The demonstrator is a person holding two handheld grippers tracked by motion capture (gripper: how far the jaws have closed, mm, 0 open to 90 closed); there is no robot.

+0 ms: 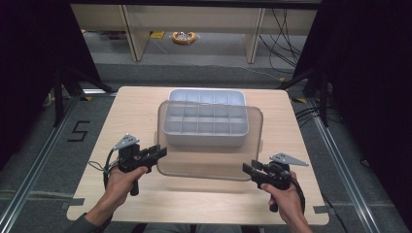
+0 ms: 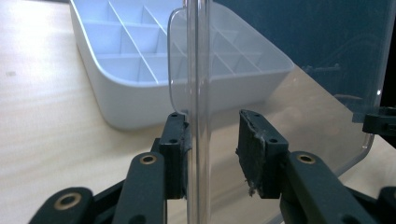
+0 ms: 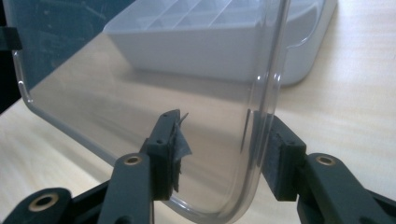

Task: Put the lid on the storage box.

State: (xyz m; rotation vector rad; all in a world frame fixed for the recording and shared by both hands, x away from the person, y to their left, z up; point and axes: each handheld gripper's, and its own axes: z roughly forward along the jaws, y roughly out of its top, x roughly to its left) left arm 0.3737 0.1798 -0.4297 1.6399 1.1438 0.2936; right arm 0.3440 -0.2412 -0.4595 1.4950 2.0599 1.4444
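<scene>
Black plastic jaws of the left gripper (image 2: 212,140) stand on either side of the upright rim of a clear, rounded-corner plastic lid (image 1: 209,162). In the left gripper view one pad touches the rim; the other stands apart from it, so whether the rim is pinched cannot be told. The right gripper (image 3: 222,149) straddles the lid's opposite rim near a rounded corner: the outer pad lies against the rim, the inner pad stands apart, so the jaws are spread around the rim without pinching it.

In the high view the lid lies between the two grippers, its far part over a pale grey plastic divided tray (image 1: 206,127). A second pale grey compartment tray (image 1: 206,96) sits just behind, touching or nearly so.

The light wooden table (image 1: 131,107) shows bare surface left, right and near of the trays. Its near edge runs just beside the person's forearms.

Beyond the table: grey floor, wooden furniture legs (image 1: 130,34), black cables (image 1: 286,39), and dark curtains on both sides.
</scene>
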